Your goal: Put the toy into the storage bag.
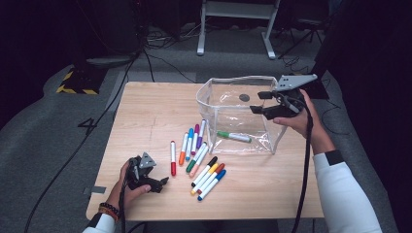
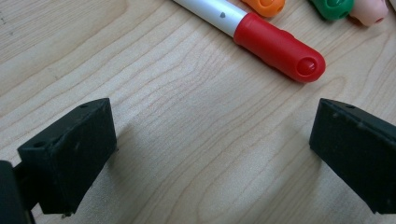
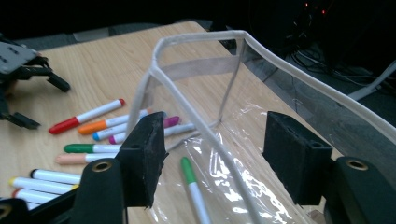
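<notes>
A clear plastic pouch [image 1: 233, 80] with a white rim stands open at the table's back right. One green-capped marker [image 1: 234, 136] lies inside it on the bottom [image 3: 194, 186]. My right gripper [image 1: 261, 102] hovers at the pouch's right rim, open; the rim [image 3: 219, 140] runs between its jaws with the pads clear of it. Several markers lie loose on the wood left of the pouch, among them a red one [image 1: 173, 158]. My left gripper [image 1: 163, 183] rests low near the front left, open, with bare wood between its jaws and the red marker's cap [image 2: 280, 49] just beyond them.
The wooden table [image 1: 145, 107] has bare room at its back left and along the front right. A second cluster of markers [image 1: 209, 177] lies near the front middle. Cables and a white frame [image 1: 238, 19] stand on the grey floor behind the table.
</notes>
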`<state>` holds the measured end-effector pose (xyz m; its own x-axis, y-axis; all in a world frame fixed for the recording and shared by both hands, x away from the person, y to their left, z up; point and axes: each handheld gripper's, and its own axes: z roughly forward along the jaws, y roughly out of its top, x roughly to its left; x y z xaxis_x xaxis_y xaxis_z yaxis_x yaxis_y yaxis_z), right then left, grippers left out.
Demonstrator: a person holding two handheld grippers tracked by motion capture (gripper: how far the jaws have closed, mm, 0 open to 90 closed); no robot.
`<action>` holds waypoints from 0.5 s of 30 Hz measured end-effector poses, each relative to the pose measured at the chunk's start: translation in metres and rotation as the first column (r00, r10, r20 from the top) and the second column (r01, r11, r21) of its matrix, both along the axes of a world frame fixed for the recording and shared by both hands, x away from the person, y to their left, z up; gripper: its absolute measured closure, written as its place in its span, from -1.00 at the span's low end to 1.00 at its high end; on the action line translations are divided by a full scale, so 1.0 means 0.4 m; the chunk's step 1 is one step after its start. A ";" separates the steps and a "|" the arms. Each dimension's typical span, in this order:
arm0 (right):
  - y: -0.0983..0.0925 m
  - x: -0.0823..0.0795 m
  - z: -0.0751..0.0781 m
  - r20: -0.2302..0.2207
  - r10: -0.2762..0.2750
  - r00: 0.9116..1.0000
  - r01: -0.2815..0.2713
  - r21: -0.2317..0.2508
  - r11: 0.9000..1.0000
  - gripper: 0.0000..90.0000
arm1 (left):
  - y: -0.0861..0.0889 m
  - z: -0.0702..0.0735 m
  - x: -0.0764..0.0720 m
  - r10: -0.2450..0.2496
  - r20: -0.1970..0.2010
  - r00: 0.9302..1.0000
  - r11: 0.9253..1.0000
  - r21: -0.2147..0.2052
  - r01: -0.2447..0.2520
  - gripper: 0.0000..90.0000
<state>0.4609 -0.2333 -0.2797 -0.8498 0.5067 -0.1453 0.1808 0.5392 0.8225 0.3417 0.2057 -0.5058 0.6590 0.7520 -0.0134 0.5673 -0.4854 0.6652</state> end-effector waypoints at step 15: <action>-0.039 -0.189 -0.067 0.049 0.096 0.994 -0.098 0.040 0.994 -0.12 | 0.000 0.000 0.000 -0.001 -0.001 1.000 1.000 0.001 0.001 -0.98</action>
